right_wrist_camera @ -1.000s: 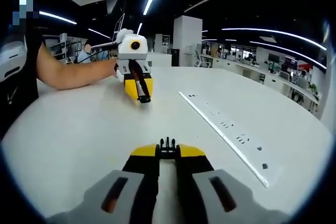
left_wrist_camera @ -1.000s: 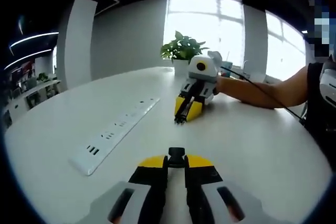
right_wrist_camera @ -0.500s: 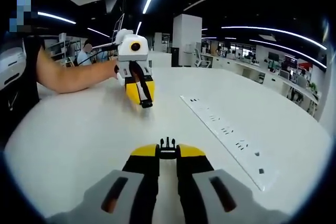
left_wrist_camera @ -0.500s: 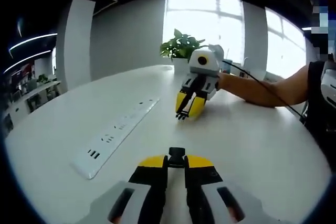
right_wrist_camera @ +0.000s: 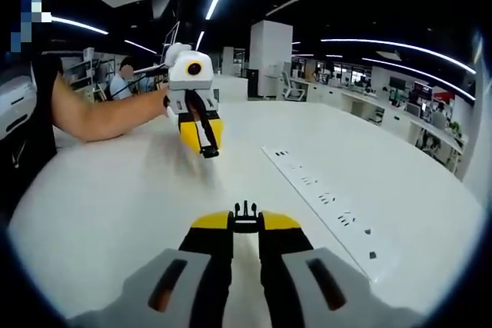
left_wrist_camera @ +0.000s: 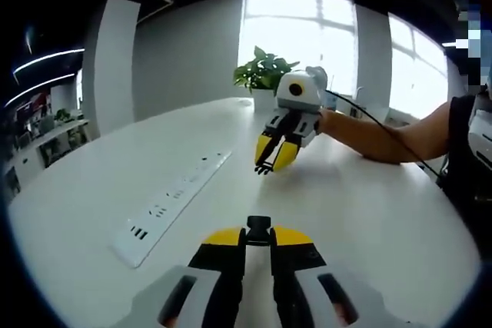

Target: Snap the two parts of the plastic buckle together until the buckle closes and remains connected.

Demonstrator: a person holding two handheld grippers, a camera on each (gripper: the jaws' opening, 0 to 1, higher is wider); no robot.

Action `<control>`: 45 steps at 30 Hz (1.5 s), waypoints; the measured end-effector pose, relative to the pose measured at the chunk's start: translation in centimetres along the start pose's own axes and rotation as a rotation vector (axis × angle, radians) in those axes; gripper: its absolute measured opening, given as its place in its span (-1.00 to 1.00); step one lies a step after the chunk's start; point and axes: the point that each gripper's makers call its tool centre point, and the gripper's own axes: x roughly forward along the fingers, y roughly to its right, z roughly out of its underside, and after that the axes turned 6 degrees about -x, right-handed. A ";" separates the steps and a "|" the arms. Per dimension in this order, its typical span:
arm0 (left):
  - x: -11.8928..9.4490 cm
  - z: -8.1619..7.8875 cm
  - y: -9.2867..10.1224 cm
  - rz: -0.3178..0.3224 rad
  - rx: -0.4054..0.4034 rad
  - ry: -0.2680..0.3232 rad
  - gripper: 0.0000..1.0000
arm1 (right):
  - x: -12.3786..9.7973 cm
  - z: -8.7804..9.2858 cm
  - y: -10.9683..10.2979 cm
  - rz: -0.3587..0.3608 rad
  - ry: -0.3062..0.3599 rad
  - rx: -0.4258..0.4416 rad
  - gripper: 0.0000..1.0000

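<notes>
In the left gripper view, my left gripper (left_wrist_camera: 258, 237) is shut on a black buckle part (left_wrist_camera: 258, 225) whose end sticks out past the yellow jaw tips. Facing it across the white table (left_wrist_camera: 361, 213) is my right gripper (left_wrist_camera: 270, 160), lifted a little and pointing down towards me. In the right gripper view, my right gripper (right_wrist_camera: 245, 226) is shut on the pronged black buckle part (right_wrist_camera: 245, 210). The left gripper (right_wrist_camera: 206, 146) hangs ahead at the left, with its black part (right_wrist_camera: 208, 152) at the tip. The two parts are well apart.
A long white power strip (left_wrist_camera: 171, 199) (right_wrist_camera: 329, 203) lies flat on the table beside the gap between the grippers. A potted plant (left_wrist_camera: 265, 71) stands at the far edge. The person's forearm (left_wrist_camera: 380, 134) (right_wrist_camera: 104, 115) reaches in over the table.
Each gripper has risen slightly off the table, seen from the other's view. The power strip has shifted a little in both views with the camera motion.
</notes>
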 end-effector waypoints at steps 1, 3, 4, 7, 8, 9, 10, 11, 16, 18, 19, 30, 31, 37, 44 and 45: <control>0.0 -0.1 0.0 0.003 0.001 0.001 -0.78 | 0.0 -0.1 0.0 0.001 0.000 -0.002 -0.78; 0.0 0.0 0.1 0.004 0.003 -0.004 -0.78 | 0.0 -0.2 0.0 0.002 0.000 -0.004 -0.78; 0.0 0.0 0.1 0.002 0.004 -0.007 -0.78 | 0.0 -0.2 0.0 0.004 0.001 -0.006 -0.78; 0.0 0.1 0.1 0.000 0.004 -0.009 -0.78 | -0.1 -0.4 0.1 0.010 0.006 -0.008 -0.78; 0.0 0.1 0.1 0.001 0.004 -0.010 -0.78 | -0.2 -0.5 0.1 0.013 0.009 -0.008 -0.78; 0.0 0.2 0.2 0.002 0.003 -0.011 -0.78 | -0.2 -0.6 0.1 0.013 0.011 -0.007 -0.78; 0.0 0.2 0.2 0.001 0.003 -0.011 -0.78 | -0.2 -0.6 0.0 0.013 0.011 -0.007 -0.78; 0.0 0.2 0.2 0.001 0.003 -0.012 -0.78 | -0.2 -0.6 0.0 0.014 0.010 -0.009 -0.78; -0.1 0.1 0.4 -0.004 0.008 -0.009 -0.78 | 0.0 -0.6 -0.4 0.011 0.007 -0.009 -0.78; -0.1 0.1 0.3 -0.012 0.010 -0.006 -0.78 | 0.1 -0.6 -0.5 0.011 0.004 -0.011 -0.78; -0.1 0.1 0.4 -0.010 0.008 -0.004 -0.78 | 0.1 -0.6 -0.4 0.012 0.003 -0.013 -0.78; 0.3 0.3 0.9 0.005 0.005 -0.013 -0.78 | -0.3 -0.6 -0.5 0.023 0.019 0.003 -0.78; 0.3 0.3 1.0 0.005 0.005 -0.013 -0.78 | -0.3 -0.7 -0.5 0.024 0.020 0.005 -0.78; 0.4 0.0 1.3 0.006 0.003 -0.004 -0.77 | -0.6 -1.1 -0.7 0.029 0.024 -0.002 -0.78; 0.3 0.2 1.6 -0.001 0.003 -0.003 -0.77 | -0.6 -1.2 -1.2 0.030 0.028 -0.001 -0.78; 0.2 0.1 1.7 -0.002 0.001 0.005 -0.77 | -0.6 -1.2 -1.3 0.030 0.028 -0.001 -0.78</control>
